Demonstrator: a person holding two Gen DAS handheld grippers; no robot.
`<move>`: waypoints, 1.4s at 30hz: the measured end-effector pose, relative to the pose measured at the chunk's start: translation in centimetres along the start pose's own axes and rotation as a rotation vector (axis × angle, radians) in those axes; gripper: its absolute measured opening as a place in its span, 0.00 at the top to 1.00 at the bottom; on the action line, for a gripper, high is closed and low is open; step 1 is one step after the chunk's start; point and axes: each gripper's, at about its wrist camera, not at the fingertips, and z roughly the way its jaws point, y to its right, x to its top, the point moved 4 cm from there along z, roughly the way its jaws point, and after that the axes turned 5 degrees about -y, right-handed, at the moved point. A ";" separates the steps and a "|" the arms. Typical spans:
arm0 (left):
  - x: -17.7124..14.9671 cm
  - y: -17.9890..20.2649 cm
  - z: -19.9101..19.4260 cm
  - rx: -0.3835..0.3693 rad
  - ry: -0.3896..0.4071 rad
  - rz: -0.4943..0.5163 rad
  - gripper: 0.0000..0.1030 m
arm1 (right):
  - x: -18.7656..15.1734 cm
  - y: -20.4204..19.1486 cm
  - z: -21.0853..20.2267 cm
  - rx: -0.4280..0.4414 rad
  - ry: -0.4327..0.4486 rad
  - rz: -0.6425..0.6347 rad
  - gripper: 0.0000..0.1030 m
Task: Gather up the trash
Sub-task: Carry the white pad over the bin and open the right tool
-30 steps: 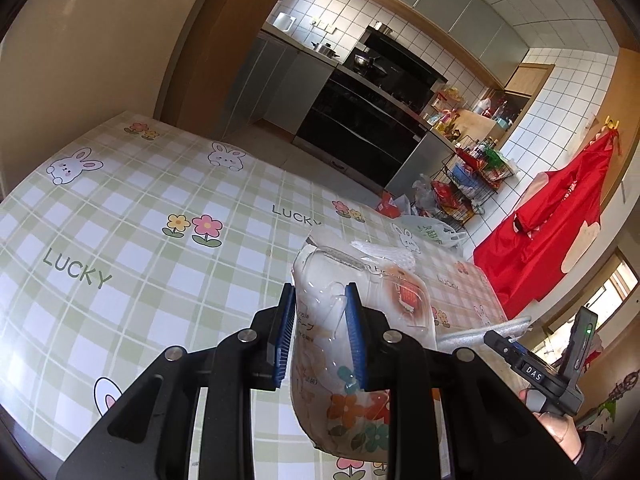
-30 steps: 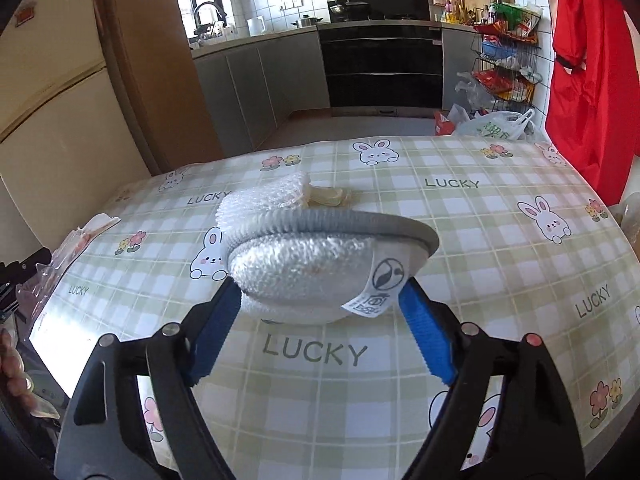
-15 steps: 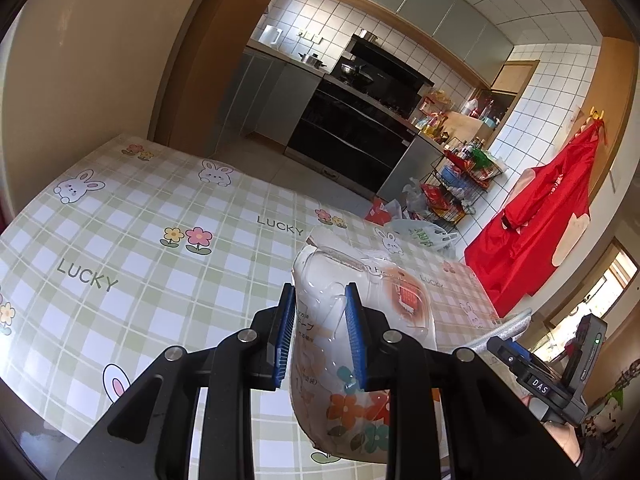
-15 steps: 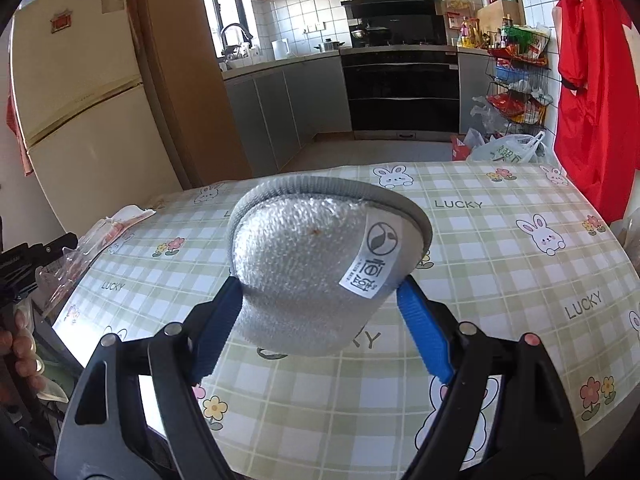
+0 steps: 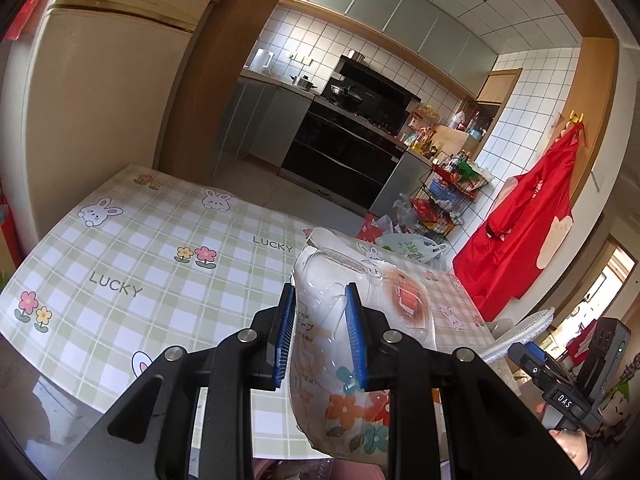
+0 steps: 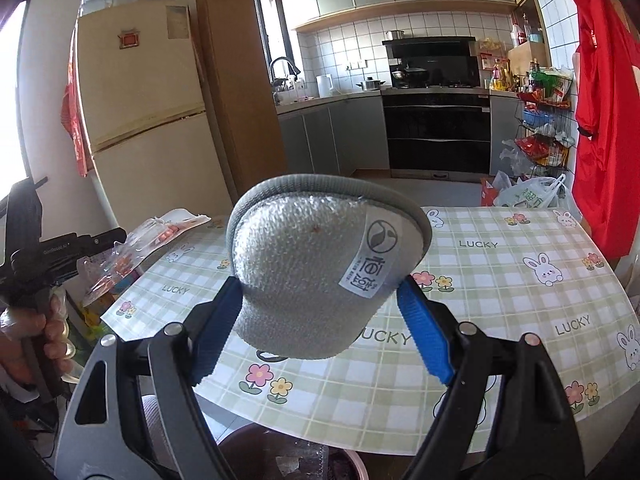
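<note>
My left gripper point(image 5: 320, 336) is shut on a crumpled clear plastic wrapper point(image 5: 352, 360) printed with flowers, held up above the near edge of the checked table point(image 5: 132, 264). In the right wrist view my right gripper point(image 6: 320, 328) is shut on a round grey scrubbing pad point(image 6: 320, 268) with a white label, its blue pads pressing both sides. Below it, at the bottom edge, shows the dark rim of a bin point(image 6: 352, 460) with scraps inside. The left gripper with the wrapper point(image 6: 132, 252) also appears at the far left, held by a hand point(image 6: 44, 332).
The table's green checked cloth point(image 6: 520, 280) spreads ahead. Behind it lie the kitchen counter, a black oven point(image 6: 438, 132), a fridge point(image 6: 140, 120), a wire rack with plastic bags point(image 6: 536, 152) and a hanging red apron point(image 5: 532, 216).
Both grippers have lifted and drawn back from the table with their loads. The scrubbing pad has come off the cloth and now hangs above the table's near edge, over the bin.
</note>
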 end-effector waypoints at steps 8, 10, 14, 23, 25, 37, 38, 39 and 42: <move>-2.1 1.3 -6.2 -0.020 0.049 -0.012 0.76 | -2.1 -2.6 -6.1 0.022 0.027 -0.023 0.23; -2.5 1.4 -7.6 -0.025 0.058 -0.015 0.76 | -2.5 -2.9 -7.4 0.025 0.016 -0.018 0.23; -2.8 1.5 -9.8 -0.033 0.087 -0.014 0.76 | -3.2 -4.0 -9.8 0.044 -0.013 -0.030 0.23; -3.2 2.5 -10.9 -0.071 0.100 0.000 0.76 | -5.2 -5.7 -11.0 0.076 -0.119 -0.064 0.22; -3.2 2.6 -10.6 -0.077 0.094 0.003 0.76 | -5.6 -5.7 -10.2 0.086 -0.150 -0.060 0.22; -3.5 3.2 -8.8 -0.086 0.054 0.014 0.76 | -6.7 -6.3 -6.9 0.104 -0.250 -0.006 0.06; -3.5 3.4 -8.7 -0.089 0.049 0.017 0.76 | -6.5 -6.0 -6.9 0.098 -0.242 0.005 0.06; -3.7 3.5 -8.6 -0.091 0.044 0.023 0.76 | -6.2 -5.5 -6.9 0.082 -0.229 0.018 0.06; -4.2 4.1 -8.2 -0.102 0.031 0.045 0.76 | -5.4 -4.3 -7.3 0.034 -0.191 0.049 0.06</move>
